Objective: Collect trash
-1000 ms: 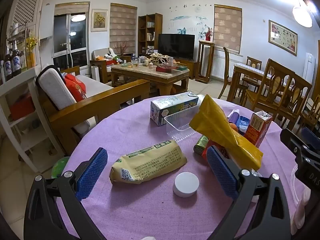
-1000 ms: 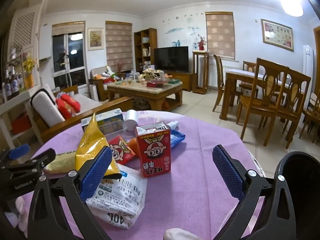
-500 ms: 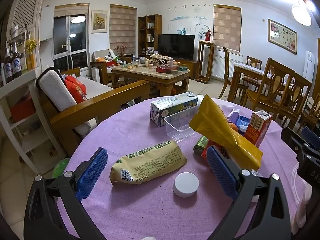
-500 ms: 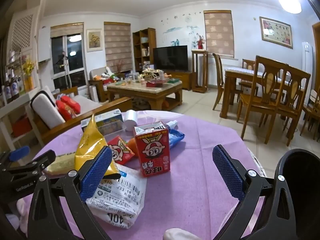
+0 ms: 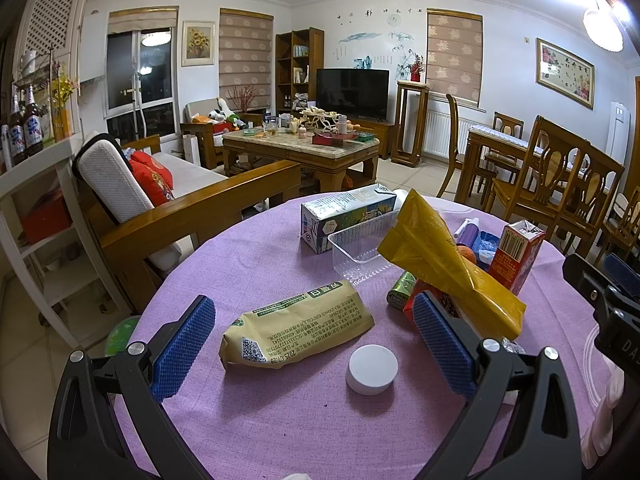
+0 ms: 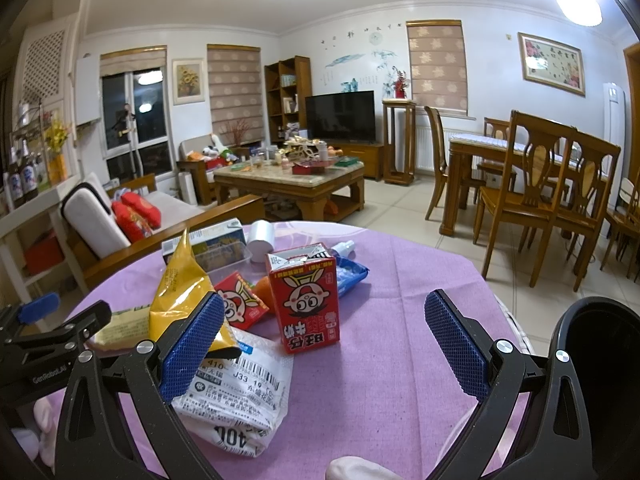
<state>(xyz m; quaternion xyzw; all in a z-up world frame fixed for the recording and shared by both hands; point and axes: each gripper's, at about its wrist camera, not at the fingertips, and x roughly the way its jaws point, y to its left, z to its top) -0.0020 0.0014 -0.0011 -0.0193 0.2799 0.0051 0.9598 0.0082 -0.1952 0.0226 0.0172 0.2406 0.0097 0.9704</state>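
Trash lies on a round table with a purple cloth [image 5: 248, 256]. My left gripper [image 5: 314, 346] is open and empty; a tan food packet [image 5: 298, 330] and a white round lid [image 5: 372, 369] lie between its fingers. A yellow bag [image 5: 448, 268], a clear plastic tray [image 5: 360, 250] and a blue-green carton [image 5: 346, 216] sit beyond. My right gripper [image 6: 324, 344] is open and empty, just in front of a red milk carton [image 6: 306, 300]. A white labelled mailer bag [image 6: 240, 396] lies by its left finger.
A black bin [image 6: 600, 364] sits at the table's right edge in the right wrist view. A red snack packet [image 6: 240, 300], a blue wrapper [image 6: 350, 276] and a white roll [image 6: 262, 238] lie behind the carton. A wooden sofa [image 5: 168, 216] and dining chairs [image 6: 540, 196] stand beyond the table.
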